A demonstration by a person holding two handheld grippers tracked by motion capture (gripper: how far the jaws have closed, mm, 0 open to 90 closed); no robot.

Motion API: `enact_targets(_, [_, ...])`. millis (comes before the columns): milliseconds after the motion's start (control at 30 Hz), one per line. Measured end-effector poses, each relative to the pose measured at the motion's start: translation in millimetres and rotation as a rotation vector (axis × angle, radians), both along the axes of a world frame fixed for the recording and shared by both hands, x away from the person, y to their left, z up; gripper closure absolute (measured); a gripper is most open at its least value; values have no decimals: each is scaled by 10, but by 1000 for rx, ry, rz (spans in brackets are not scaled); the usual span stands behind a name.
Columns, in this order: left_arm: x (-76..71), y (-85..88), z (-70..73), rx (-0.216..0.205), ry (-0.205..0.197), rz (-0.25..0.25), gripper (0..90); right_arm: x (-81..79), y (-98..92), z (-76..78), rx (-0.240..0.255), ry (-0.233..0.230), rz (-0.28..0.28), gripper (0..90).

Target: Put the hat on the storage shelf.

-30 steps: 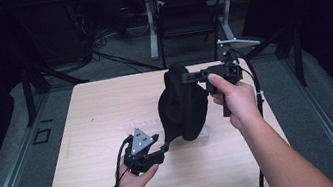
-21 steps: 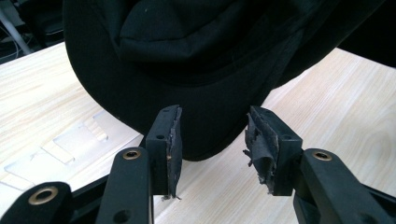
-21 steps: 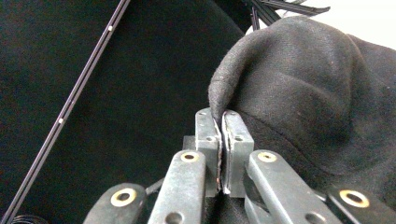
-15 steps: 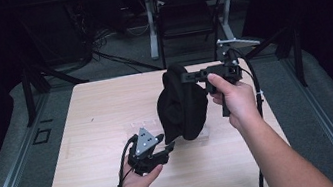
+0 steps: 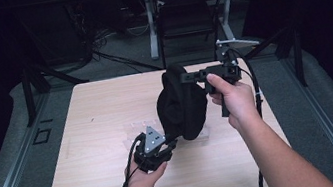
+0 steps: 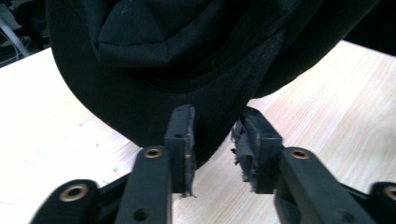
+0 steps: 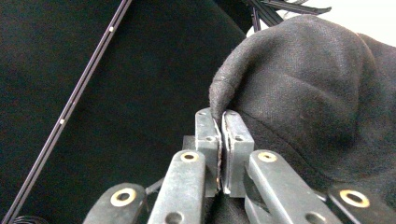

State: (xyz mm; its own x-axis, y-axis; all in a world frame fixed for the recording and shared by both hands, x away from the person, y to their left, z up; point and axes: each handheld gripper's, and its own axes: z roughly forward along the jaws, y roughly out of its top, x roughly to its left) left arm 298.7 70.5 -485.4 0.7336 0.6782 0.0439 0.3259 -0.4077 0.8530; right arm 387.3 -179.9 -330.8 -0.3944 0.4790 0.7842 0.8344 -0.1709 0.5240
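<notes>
You have the black cap [image 5: 182, 103] hanging above the middle of the wooden surface [image 5: 92, 115], lifted by its top edge and drooping down toward the near side. Your right gripper [image 7: 219, 122] is clenched on a fold of the cloth at the cap's upper rim; in the right gripper view the jaws are pressed together with the fabric pinched between them. Your left gripper [image 6: 214, 128] sits just below and nearer to you than the cap, its jaws parted, and the cap's lowest curved edge dips into the gap between them without being squeezed.

Judging by how it sags, the cap is light and soft, with no stiffness in the crown, so it will fold and swing if you move fast. The curved lower edge looks thicker and seamed, likely the firmest place to take hold; grasp it there, well into the jaws, not at the thin tip of the cloth, which could slip out. A clear plastic bag [image 5: 134, 129] appears to lie flat on the surface beneath and left of the cap; its outline is faint, so I cannot tell more.
</notes>
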Motion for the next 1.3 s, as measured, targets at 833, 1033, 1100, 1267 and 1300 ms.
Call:
enact_targets(833, [44, 302, -33, -74, 5, -9, 768, -6, 127, 38, -2, -4, 38, 867])
enact_targets(1033, [43, 302, -32, -75, 9, 6, 776, 52, 191, 39, 5, 0, 49, 836])
enact_targets(1100, [40, 302, -32, -68, 3, 8, 782, 61, 211, 46, -4, -6, 42, 821])
enact_targets(1267, [31, 288, -32, -49, -17, 16, 796, 52, 216, 100, -5, -28, 38, 782])
enact_targets(1300, [30, 287, -33, -47, -19, 17, 800, 41, 215, 122, -17, -39, 38, 783])
